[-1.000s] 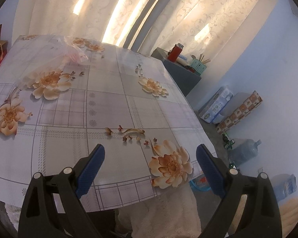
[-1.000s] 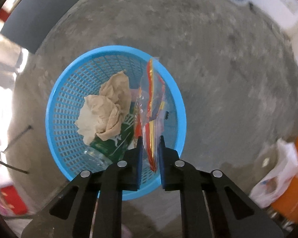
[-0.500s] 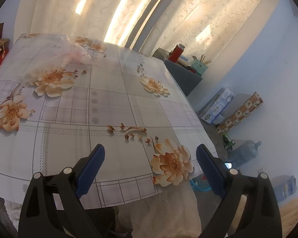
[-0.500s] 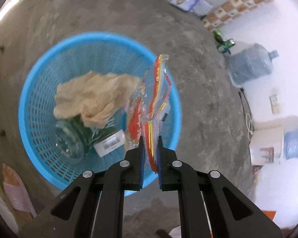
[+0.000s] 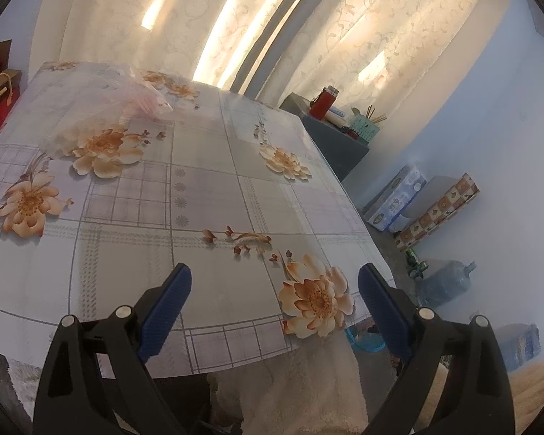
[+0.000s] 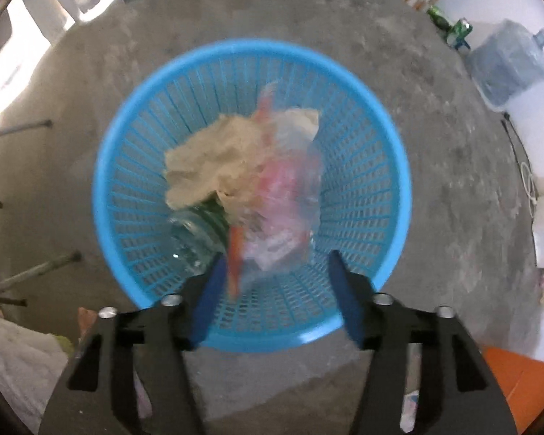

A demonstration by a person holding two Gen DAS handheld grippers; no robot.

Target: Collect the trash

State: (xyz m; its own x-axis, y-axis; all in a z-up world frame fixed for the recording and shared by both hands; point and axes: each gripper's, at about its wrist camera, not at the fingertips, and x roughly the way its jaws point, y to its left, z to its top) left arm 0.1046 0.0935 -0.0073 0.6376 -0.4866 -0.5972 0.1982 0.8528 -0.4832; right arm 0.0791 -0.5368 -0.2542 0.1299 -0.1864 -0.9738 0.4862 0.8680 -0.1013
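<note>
Right gripper (image 6: 275,268) pointed steeply down over the basket (image 6: 388,145), a blue mesh one standing on a grey concrete floor (image 6: 435,166). Jaws just opened and now well apart, blue pads (image 6: 208,299) clear of everything. Wrapper (image 6: 283,195) — clear plastic with red and orange print, blurred — loose between and beyond the fingertips, over the basket's inside; its orange edge just beside the left pad, whether touching cannot be told. Already in the basket: crumpled tan paper (image 6: 214,163) on top, and under it a clear bottle (image 6: 192,232) with a green label. Beyond the basket, a water jug (image 6: 507,69) and green bottles (image 6: 449,25) against the wall.

Left gripper (image 5: 273,290) held over the near edge of the table (image 5: 206,181), angled downward, jaws wide and empty, nothing between the blue pads. Tablecloth checked grey with orange flowers. At the far left end of the table, a clear plastic bag (image 5: 123,105) — thin, crumpled, pinkish in places — lying flat on the cloth, well apart from the gripper. Past the table's right edge, a sliver of the blue basket's rim down at floor level. Behind, cream curtains (image 5: 308,36) and a dark cabinet (image 5: 333,145) with a red flask (image 5: 321,103) on top.
</note>
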